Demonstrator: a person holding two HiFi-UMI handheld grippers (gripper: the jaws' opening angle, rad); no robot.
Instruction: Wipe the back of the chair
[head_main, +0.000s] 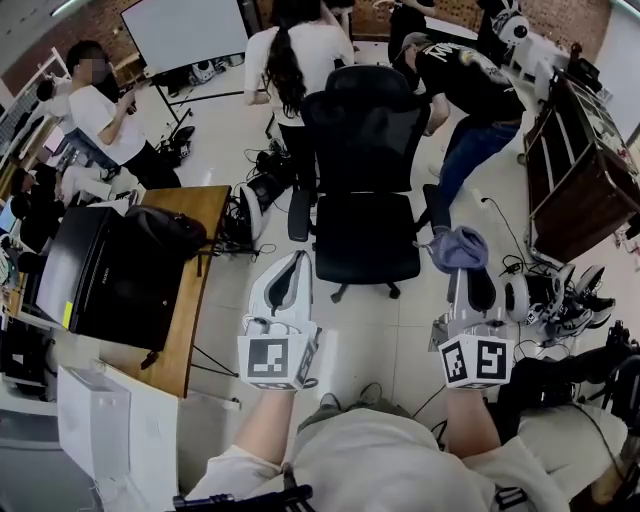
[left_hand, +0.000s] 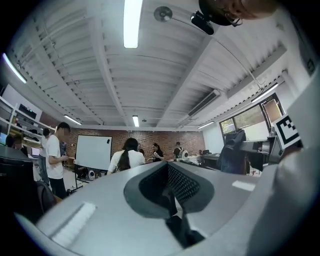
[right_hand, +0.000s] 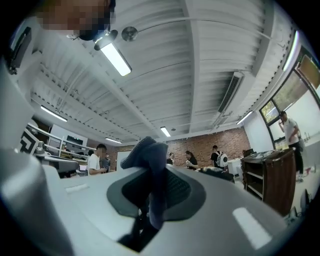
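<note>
The black mesh office chair (head_main: 365, 170) stands on the floor straight ahead, its seat (head_main: 368, 240) toward me and its back (head_main: 365, 125) behind the seat. My right gripper (head_main: 466, 268) is held low to the right of the seat, shut on a blue-grey cloth (head_main: 458, 247) that bunches above its jaws. In the right gripper view the cloth (right_hand: 148, 160) hangs over the closed jaws of the right gripper (right_hand: 149, 192). My left gripper (head_main: 296, 264) hovers near the seat's front left corner, shut and holding nothing. The left gripper (left_hand: 172, 180) points at the room and ceiling in its own view.
A wooden desk (head_main: 190, 300) at left carries a black monitor (head_main: 100, 275) and a black bag (head_main: 165, 230). A dark wooden cart (head_main: 575, 175) stands at right. People (head_main: 290, 60) stand behind the chair. Cables and equipment (head_main: 550, 295) lie on the floor to the right.
</note>
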